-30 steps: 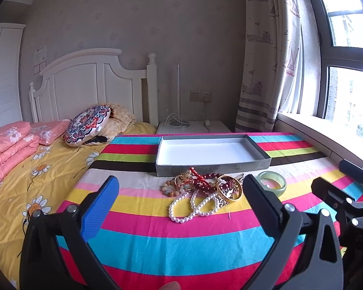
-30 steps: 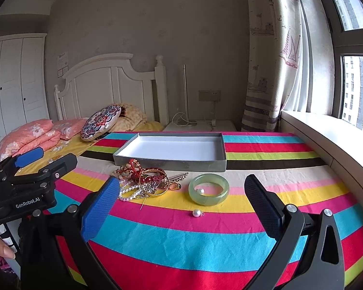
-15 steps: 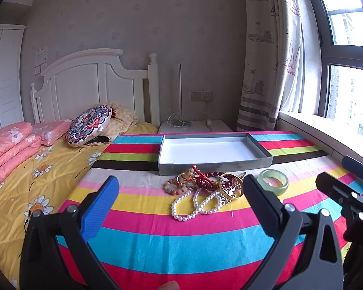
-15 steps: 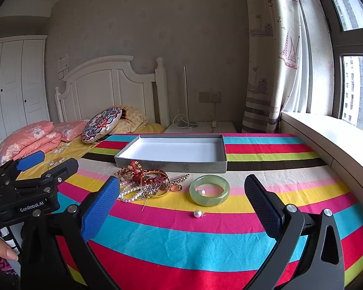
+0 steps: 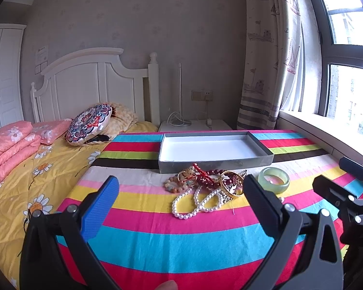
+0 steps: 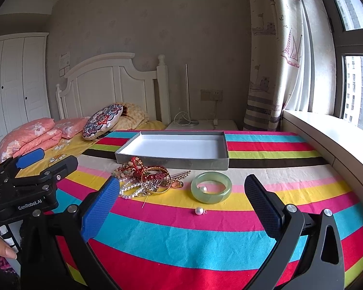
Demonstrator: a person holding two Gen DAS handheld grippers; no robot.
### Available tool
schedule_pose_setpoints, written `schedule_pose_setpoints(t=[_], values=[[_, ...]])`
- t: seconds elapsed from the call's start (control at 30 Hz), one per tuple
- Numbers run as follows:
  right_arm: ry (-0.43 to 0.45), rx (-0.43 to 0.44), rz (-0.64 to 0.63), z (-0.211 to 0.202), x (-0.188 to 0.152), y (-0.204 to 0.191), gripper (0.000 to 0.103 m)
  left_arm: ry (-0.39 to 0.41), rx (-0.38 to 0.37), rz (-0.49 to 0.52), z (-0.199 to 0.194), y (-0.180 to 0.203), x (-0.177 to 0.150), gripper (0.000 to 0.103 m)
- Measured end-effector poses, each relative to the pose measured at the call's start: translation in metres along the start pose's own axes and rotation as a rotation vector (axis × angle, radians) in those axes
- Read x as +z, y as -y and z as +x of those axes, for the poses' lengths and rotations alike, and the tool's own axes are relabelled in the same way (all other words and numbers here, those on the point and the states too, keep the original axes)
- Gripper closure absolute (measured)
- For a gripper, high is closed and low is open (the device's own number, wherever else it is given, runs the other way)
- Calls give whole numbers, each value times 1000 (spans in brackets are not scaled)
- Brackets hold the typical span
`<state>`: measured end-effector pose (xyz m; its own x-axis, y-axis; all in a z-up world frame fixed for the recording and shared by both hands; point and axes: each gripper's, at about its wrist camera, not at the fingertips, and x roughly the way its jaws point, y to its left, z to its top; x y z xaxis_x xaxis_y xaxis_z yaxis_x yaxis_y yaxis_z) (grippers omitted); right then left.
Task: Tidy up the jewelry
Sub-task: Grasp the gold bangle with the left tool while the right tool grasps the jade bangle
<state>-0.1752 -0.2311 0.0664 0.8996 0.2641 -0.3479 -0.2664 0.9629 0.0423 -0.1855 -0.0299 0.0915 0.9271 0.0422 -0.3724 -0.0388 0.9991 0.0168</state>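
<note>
Both grippers, left gripper [image 5: 181,205] and right gripper [image 6: 181,205], have eased closer, fingers wide open and empty; jewelry pile [image 5: 205,186] at twelve o'clock, box [image 6: 174,154] still empty.

Both tongs, left tongs [image 5: 180,197] and right tongs [image 6: 181,194], seem to have edged slightly forward toward the jewelry pile [image 5: 205,186].

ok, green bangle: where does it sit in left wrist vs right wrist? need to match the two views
Left wrist: green bangle right of centre, beside the jewelry pile, partly behind the right finger of the left tongs.
Right wrist: green bangle near centre, in full view between the fingers of the right tongs, a small pearl inside it.
Shared landmark: the grey tray just behind it.
</note>
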Motion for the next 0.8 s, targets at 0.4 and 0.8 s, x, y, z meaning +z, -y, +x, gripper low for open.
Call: schedule_pose_setpoints(t=[0.4, 0.8], values=[[-312, -3, 56, 75, -15, 61, 4, -120, 1, 30, 41, -8, 3, 2], [-544, -88, -139, 176, -9, 48, 4, -286, -35, -11, 90, -26, -13, 2]])
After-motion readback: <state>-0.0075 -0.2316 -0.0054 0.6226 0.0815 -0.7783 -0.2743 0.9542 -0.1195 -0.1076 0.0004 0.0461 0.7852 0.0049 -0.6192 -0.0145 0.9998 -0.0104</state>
